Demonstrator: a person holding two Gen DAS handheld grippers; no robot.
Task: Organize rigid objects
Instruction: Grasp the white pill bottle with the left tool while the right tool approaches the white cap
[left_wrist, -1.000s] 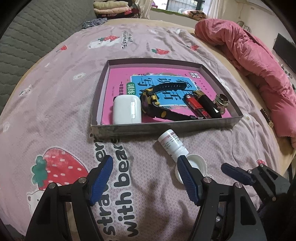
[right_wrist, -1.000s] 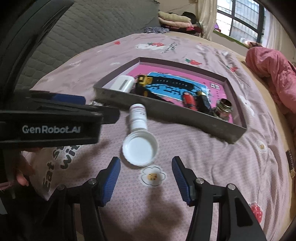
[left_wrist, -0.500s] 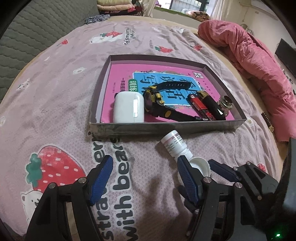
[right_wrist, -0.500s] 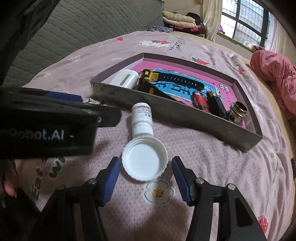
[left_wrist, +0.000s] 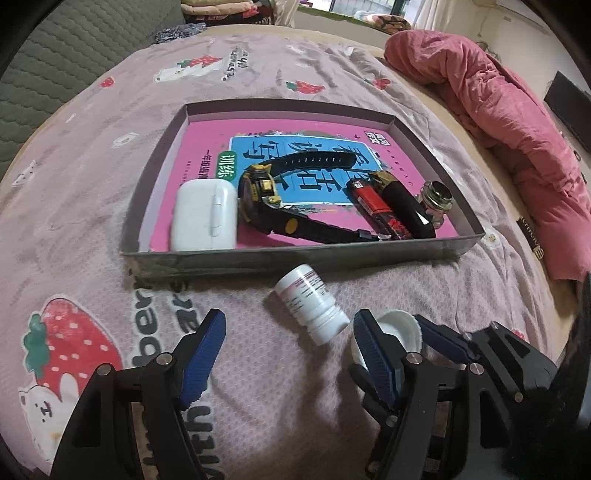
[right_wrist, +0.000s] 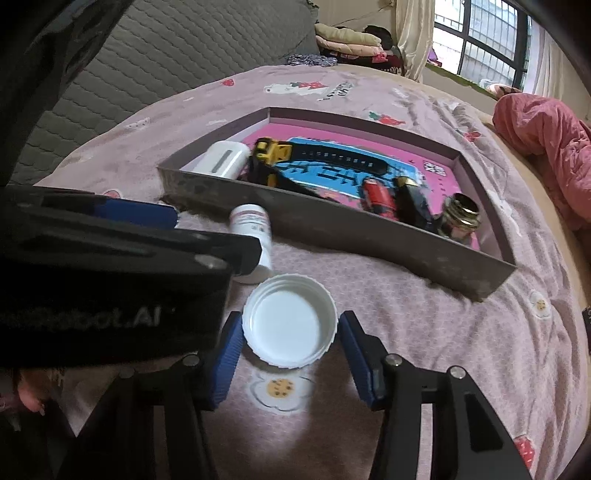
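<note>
The left wrist camera looks steeply down and forward over its own tongs (left_wrist: 288, 350) at the bed (left_wrist: 92, 206), quite near, with the grey tray (left_wrist: 295, 258) toward 12 o'clock. The right wrist camera sits lower and closer, beside the first one, and sees the same tray (right_wrist: 332, 225) from its corner, toward 1 o'clock. Both views share the tray, the white bottle (left_wrist: 310, 302) (right_wrist: 251, 225) and the white cap (left_wrist: 402, 325) (right_wrist: 290, 321) in front of it.

The left gripper (left_wrist: 288, 350) is being held open, angled downward; the right gripper (right_wrist: 290, 354) is being closed, jaws not yet pressing.
</note>
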